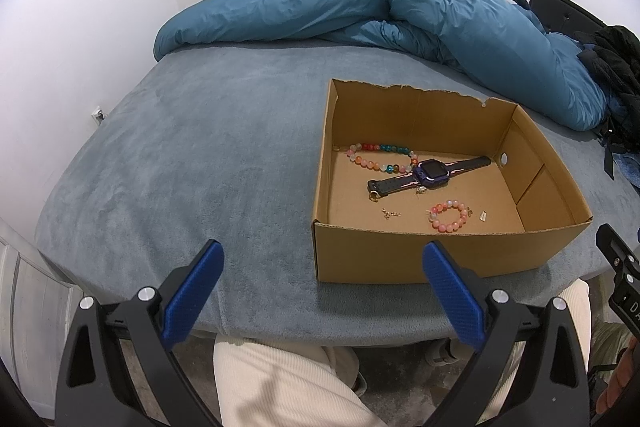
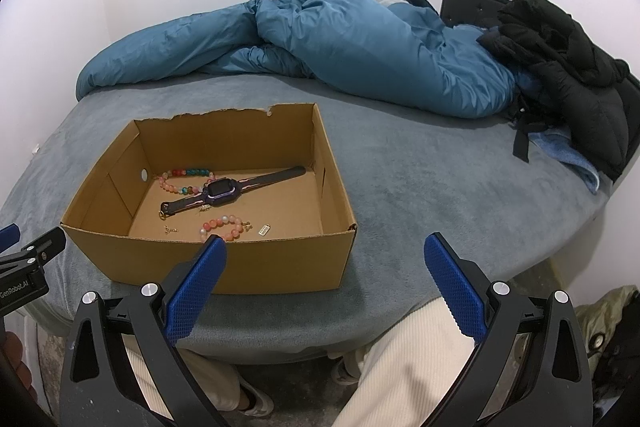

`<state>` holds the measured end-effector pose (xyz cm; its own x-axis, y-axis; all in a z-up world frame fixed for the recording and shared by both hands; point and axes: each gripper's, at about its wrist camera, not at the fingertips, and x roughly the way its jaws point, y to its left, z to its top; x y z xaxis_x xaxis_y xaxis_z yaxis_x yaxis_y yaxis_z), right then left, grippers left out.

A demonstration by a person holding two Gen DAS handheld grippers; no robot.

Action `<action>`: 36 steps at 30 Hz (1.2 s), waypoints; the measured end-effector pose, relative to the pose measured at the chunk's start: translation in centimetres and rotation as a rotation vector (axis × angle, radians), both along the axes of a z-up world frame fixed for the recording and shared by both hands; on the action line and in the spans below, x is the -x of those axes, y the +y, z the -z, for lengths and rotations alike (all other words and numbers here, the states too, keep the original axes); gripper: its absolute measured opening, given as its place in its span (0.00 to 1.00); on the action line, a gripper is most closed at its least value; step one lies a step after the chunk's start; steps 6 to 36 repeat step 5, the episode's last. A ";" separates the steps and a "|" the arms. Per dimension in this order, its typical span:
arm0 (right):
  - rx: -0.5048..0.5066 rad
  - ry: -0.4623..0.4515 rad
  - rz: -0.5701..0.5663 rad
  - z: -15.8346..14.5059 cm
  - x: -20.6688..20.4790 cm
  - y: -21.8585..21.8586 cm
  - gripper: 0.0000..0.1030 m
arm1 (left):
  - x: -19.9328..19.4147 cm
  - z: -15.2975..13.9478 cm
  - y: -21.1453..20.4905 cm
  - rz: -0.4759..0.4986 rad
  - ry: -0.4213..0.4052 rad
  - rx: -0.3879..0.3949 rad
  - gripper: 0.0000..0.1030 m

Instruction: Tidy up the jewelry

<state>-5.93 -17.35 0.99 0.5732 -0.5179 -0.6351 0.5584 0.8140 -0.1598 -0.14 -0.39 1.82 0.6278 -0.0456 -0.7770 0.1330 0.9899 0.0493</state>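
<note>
While both tools hang level over the near edge of the bed [image 1: 180, 155], I see my left gripper [image 1: 322, 267] spread wide with nothing between its blue pads [image 1: 192, 291], aimed at the bare blanket just left of the cardboard box [image 1: 400, 255]. My right gripper [image 2: 326, 263] is equally wide and empty, its left pad in front of the box's near wall. Inside the box lie a long multicoloured bead strand [image 1: 380, 157], a purple watch [image 1: 430, 173] touching that strand, a small pink bead bracelet [image 1: 448, 217] nearer me, and a few tiny gold pieces [image 1: 390, 215]. Beyond, a teal duvet [image 2: 320, 55] and black jacket [image 2: 568, 67] are heaped, well apart from the box.
</note>
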 end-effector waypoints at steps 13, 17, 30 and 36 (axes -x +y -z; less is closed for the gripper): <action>0.000 -0.001 0.000 0.0 0.0 0.0 0.92 | 0.0 0.0 0.0 0.000 0.001 0.000 0.95; 0.000 -0.001 0.000 0.0 0.0 0.0 0.92 | 0.0 0.0 0.0 0.000 0.001 0.000 0.95; 0.000 -0.001 0.000 0.0 0.0 0.0 0.92 | 0.0 0.0 0.0 0.000 0.001 0.000 0.95; 0.000 -0.001 0.000 0.0 0.0 0.0 0.92 | 0.0 0.0 0.0 0.000 0.001 0.000 0.95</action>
